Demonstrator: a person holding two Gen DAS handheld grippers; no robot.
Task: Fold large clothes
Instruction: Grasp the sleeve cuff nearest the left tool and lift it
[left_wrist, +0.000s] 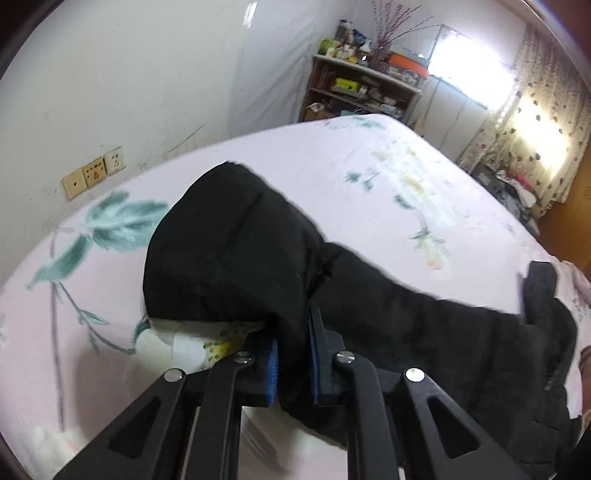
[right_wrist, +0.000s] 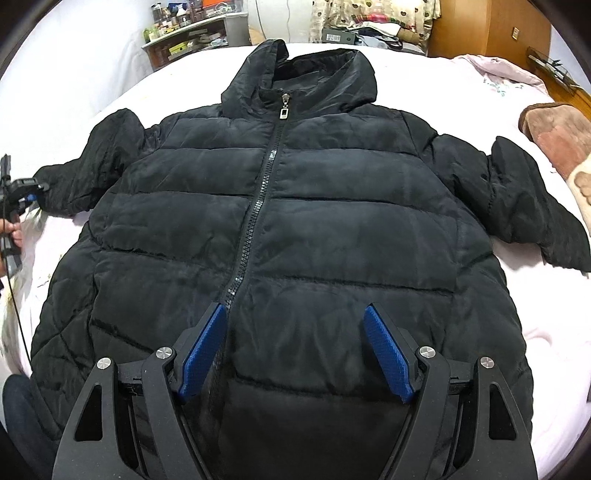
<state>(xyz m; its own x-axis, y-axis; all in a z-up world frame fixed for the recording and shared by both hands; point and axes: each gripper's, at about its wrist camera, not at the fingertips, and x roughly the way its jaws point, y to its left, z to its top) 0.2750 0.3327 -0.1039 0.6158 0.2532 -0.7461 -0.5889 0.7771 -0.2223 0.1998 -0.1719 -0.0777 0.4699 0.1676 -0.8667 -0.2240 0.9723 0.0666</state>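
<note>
A black hooded puffer jacket (right_wrist: 332, 221) lies face up and zipped on the bed (right_wrist: 535, 332), sleeves spread to both sides. In the left wrist view my left gripper (left_wrist: 294, 328) is shut on the end of the jacket's left-hand sleeve (left_wrist: 229, 251), with black fabric pinched between the blue pads (left_wrist: 272, 363). The right wrist view shows the same gripper (right_wrist: 26, 195) at that sleeve's cuff, a hand (right_wrist: 13, 229) behind it. My right gripper (right_wrist: 294, 306) hovers open over the jacket's lower front, beside the zipper (right_wrist: 258, 206), with nothing gripped between its fingers.
The floral sheet (left_wrist: 369, 166) covers the bed. A cluttered shelf (left_wrist: 362, 88) stands past the far end, wall sockets (left_wrist: 94, 173) at the left. A brown cushion (right_wrist: 557, 136) lies at the bed's right edge, with a wooden cabinet (right_wrist: 480, 29) behind it.
</note>
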